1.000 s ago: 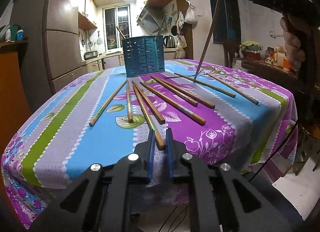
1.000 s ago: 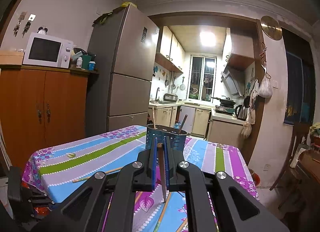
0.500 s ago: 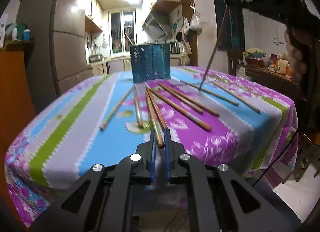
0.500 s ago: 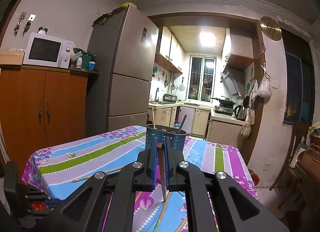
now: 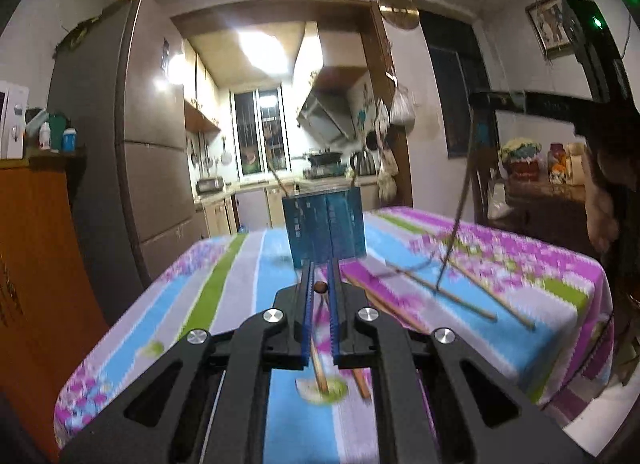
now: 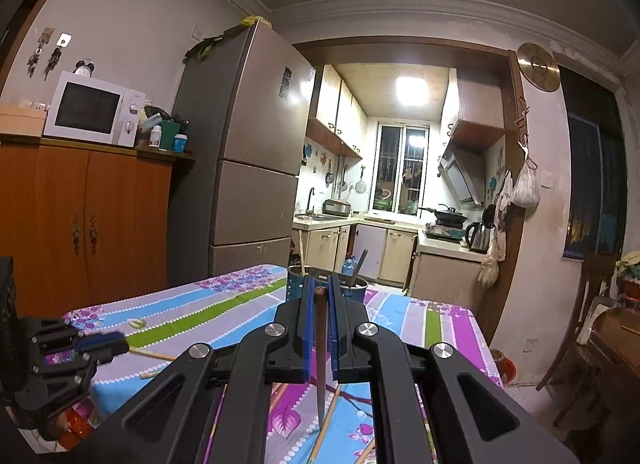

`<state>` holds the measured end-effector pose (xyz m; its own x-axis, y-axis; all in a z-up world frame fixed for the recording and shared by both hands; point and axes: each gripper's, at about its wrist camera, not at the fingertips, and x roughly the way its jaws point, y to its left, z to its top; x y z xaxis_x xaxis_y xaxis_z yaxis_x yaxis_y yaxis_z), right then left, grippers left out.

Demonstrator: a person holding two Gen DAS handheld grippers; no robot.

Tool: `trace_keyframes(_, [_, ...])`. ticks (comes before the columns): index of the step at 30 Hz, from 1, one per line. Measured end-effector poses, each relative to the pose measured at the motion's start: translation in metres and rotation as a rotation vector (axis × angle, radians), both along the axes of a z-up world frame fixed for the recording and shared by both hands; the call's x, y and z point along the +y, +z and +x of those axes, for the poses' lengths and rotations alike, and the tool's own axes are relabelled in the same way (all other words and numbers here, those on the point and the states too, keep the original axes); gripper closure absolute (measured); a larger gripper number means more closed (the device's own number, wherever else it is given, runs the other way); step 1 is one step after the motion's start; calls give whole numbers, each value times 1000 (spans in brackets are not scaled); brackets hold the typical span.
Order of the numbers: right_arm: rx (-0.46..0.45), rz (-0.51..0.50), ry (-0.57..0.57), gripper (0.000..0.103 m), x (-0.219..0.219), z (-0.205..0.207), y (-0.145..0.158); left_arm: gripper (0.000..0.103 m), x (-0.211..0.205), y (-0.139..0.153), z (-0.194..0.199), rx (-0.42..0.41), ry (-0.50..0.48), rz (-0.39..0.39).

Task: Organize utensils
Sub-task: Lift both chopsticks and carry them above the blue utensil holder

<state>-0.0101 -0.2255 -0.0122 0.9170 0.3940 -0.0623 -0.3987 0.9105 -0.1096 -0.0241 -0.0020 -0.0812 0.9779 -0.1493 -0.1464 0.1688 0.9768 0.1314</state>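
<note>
My left gripper (image 5: 320, 264) is shut on the end of a brown chopstick (image 5: 320, 374), which slopes down toward the striped floral tablecloth (image 5: 240, 296). Straight ahead stands the blue slotted utensil holder (image 5: 324, 224) with a few utensils in it. Several more chopsticks (image 5: 440, 292) lie on the cloth to its right. My right gripper (image 6: 319, 278) hovers above the table, shut on a dark chopstick (image 6: 320, 352) that hangs tip-down. In the right wrist view the holder (image 6: 358, 288) shows just behind its fingers, and the left gripper (image 6: 100, 344) is at the far left.
A tall fridge (image 6: 248, 168) and a wooden cabinet (image 6: 80, 224) with a microwave (image 6: 92, 110) stand left of the table. On the right are a dark wooden chair (image 6: 592, 304) and a cluttered side table (image 5: 540, 188). Behind the holder a doorway opens into the kitchen.
The left gripper closed on the near end of a chopstick and lifted it off the cloth, tilting up toward the holder. The right gripper has held still with its chopstick.
</note>
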Motion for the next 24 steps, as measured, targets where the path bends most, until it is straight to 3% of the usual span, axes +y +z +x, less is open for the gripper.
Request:
trace_keyframes(10, [-19, 2, -11, 95, -6, 13, 13, 98, -8, 33, 45, -79, 4, -20])
trace_keyframes(19, [16, 31, 2, 95, -14, 40, 18, 98, -14, 46, 75, -93, -18, -42])
trace_keyframes(24, [40, 38, 13, 95, -14, 57, 21, 98, -23, 59, 85, -101, -42, -12])
